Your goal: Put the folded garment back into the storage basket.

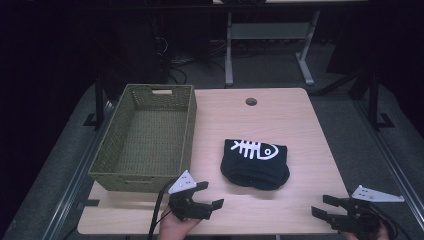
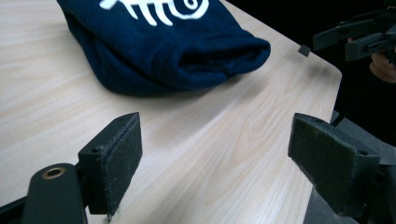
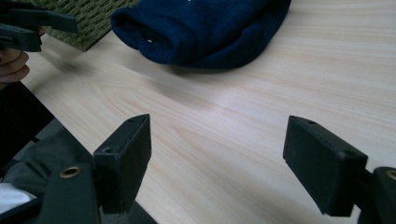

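Observation:
A folded dark blue garment (image 1: 255,163) with a white fish-skeleton print lies on the wooden table (image 1: 280,120), right of centre. It shows close up as the garment (image 2: 173,51) in the left gripper view and as the garment (image 3: 201,28) in the right gripper view. My left gripper (image 1: 210,195) hovers open near the table's front edge, left of the garment, with nothing between its jaws. My right gripper (image 1: 324,206) is open at the front right corner, apart from the garment. The left gripper's own jaws (image 2: 215,158) and the right gripper's own jaws (image 3: 217,163) stand wide over bare wood.
An olive woven basket (image 1: 116,150) stands on the table's left side, empty inside, just behind my left gripper. A round cable hole (image 1: 251,102) sits near the far edge. Beyond the table are desk legs (image 1: 228,50) and dark floor.

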`<state>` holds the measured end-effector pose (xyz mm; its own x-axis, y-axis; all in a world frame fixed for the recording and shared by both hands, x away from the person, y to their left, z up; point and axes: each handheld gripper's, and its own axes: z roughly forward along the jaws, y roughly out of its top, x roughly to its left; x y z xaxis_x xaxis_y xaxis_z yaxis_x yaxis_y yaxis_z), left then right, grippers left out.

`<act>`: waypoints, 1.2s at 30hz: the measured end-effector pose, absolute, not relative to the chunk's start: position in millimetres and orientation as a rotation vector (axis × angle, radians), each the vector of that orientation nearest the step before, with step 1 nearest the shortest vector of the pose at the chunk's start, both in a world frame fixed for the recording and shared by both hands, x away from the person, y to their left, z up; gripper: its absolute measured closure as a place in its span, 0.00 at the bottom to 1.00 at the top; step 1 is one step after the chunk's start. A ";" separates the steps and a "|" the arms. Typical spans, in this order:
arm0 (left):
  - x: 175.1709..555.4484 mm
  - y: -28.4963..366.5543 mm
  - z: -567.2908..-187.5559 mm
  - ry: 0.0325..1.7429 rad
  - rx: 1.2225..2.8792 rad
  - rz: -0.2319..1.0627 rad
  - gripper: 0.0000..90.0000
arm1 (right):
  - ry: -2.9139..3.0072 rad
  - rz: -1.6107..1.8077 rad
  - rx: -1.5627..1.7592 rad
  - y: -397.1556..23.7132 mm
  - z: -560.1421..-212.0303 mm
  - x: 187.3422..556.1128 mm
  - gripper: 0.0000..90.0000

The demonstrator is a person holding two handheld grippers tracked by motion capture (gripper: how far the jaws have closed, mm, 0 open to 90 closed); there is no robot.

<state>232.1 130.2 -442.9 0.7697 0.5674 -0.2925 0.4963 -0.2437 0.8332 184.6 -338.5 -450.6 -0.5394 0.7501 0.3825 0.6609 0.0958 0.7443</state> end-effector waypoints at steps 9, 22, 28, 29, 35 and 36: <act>241.4 119.1 -434.2 0.793 1.916 0.094 0.19 | 2.263 1.451 1.419 -327.8 -436.8 197.6 0.24; 261.0 101.4 -430.8 0.825 1.905 0.085 0.19 | 2.322 1.444 1.393 -309.7 -427.4 231.8 0.23; 270.9 90.1 -432.6 0.841 1.906 0.089 0.19 | 2.342 1.431 1.407 -305.2 -424.0 247.7 0.23; 272.5 87.4 -433.2 0.847 1.904 0.094 0.19 | 2.342 1.424 1.409 -305.2 -423.8 249.5 0.23; 282.8 74.0 -432.5 0.869 1.905 0.108 0.19 | 2.349 1.434 1.413 -305.6 -424.9 263.4 0.24; 284.2 71.9 -432.5 0.879 1.907 0.107 0.19 | 2.350 1.437 1.416 -305.1 -425.4 265.5 0.23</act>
